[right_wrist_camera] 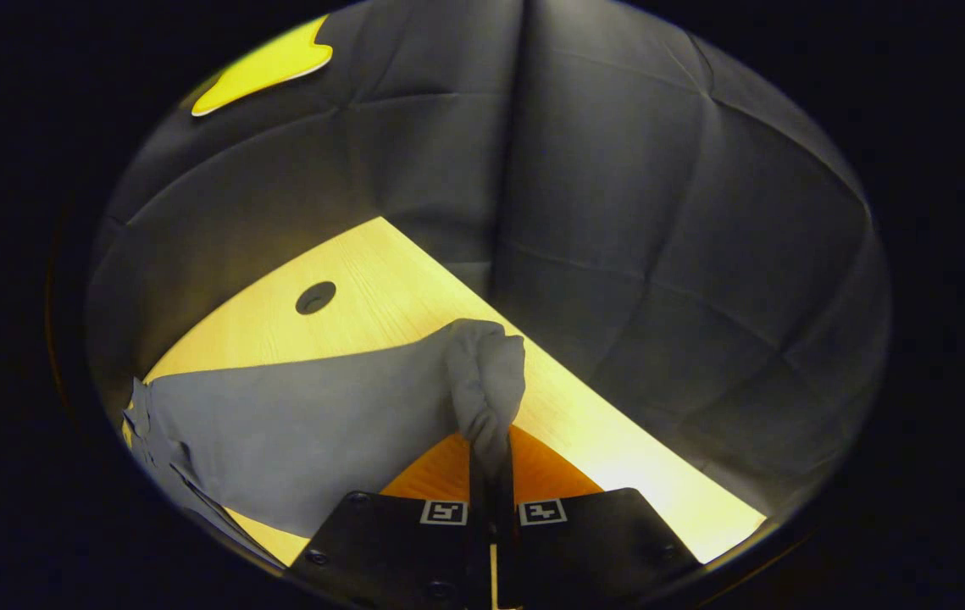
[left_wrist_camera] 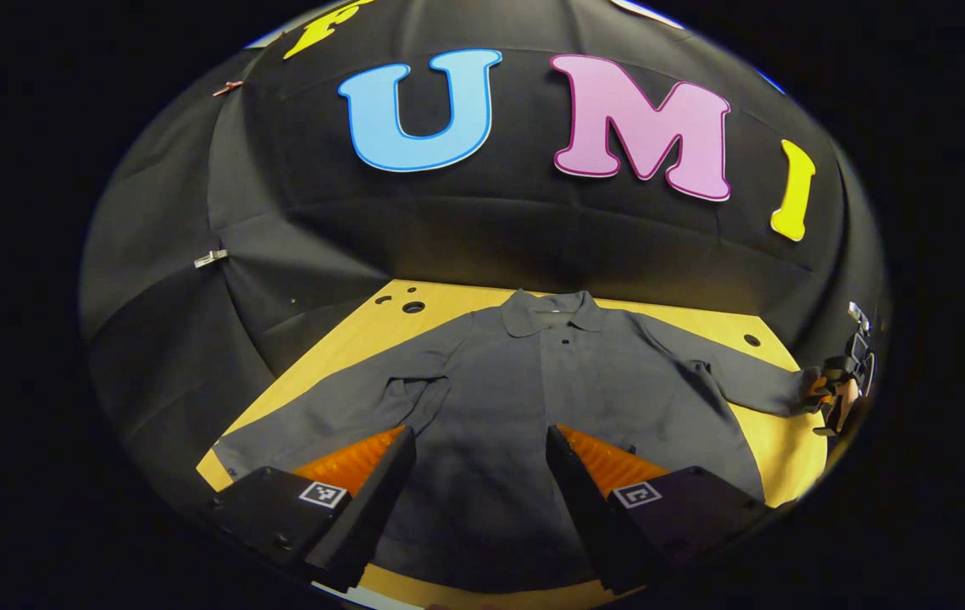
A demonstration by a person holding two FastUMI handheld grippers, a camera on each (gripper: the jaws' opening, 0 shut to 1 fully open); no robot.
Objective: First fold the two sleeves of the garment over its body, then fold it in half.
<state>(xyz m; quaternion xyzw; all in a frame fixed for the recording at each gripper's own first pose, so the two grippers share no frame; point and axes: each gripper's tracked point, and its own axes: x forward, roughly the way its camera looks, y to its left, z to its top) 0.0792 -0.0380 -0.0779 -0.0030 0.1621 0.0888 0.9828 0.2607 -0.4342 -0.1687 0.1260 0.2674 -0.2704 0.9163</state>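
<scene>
Left gripper (left_wrist_camera: 479,449) is hanging up over the shirt's (left_wrist_camera: 490,424) lower half with its fingers spread wide, nothing between them. Right gripper (right_wrist_camera: 490,474) has its fingers pinched together on the cuff (right_wrist_camera: 486,381) of the right sleeve (right_wrist_camera: 304,424), the fabric bunched up at the tips.

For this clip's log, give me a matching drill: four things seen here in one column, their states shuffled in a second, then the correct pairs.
Things:
1. left tool
2. right tool
3. shirt collar
4. table hole

States:
A. shut on the sleeve cuff
B. uncovered, beside the sleeve
C. open above the shirt's body
D. lying flat at the far edge

Pairs: 1-C, 2-A, 3-D, 4-B
</scene>
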